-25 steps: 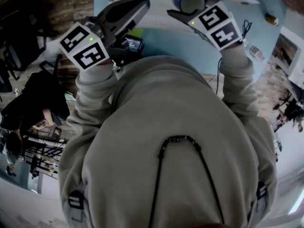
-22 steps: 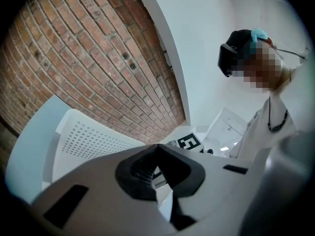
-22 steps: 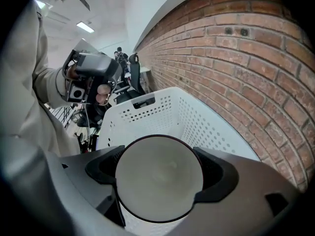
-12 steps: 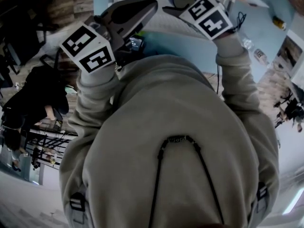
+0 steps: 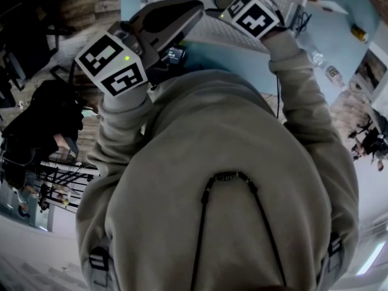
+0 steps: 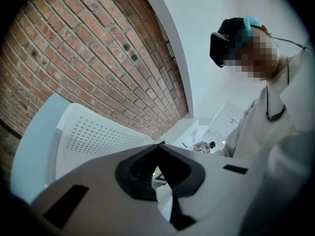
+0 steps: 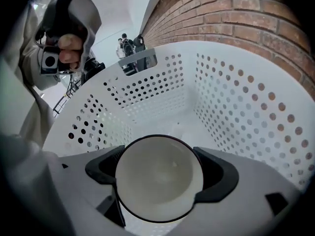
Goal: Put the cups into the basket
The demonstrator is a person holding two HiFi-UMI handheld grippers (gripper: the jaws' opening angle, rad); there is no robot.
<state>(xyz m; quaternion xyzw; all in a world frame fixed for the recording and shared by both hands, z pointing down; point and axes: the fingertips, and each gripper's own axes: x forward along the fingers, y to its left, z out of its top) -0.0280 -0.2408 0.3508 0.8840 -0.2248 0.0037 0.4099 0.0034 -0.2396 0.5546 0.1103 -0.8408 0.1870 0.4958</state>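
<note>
Right tongs (image 7: 161, 170): pinched on the cup (image 7: 157, 183), one dark pad on each side of its wall.
Cup: white inside, dark rim, its mouth turned toward the right gripper's camera; nothing seen in it.
Cup relative to the tongs: seated deep between the two pads and filling the gap from one to the other.
Cup relative to the basket (image 7: 236, 102): held at the near side of the opening, with the perforated walls rising on the left, right and far sides. The basket floor showed past the cup's rim; the cup was clear of that floor.
Basket: white plastic with round holes in its walls, open at the top, standing on the bench (image 5: 242, 56) near a brick wall (image 7: 221, 14). No other cup was visible on the part of its floor in view.
Left tongs (image 6: 158, 146): pressed together at the tips, nothing between them.
Left tongs, position: outside the basket and to its left in the head view, pointing toward it, well apart from the cup.
Marker cubes: left cube (image 5: 112, 62) above a grey sleeve; right cube (image 5: 250, 14) over the basket's near edge.
</note>
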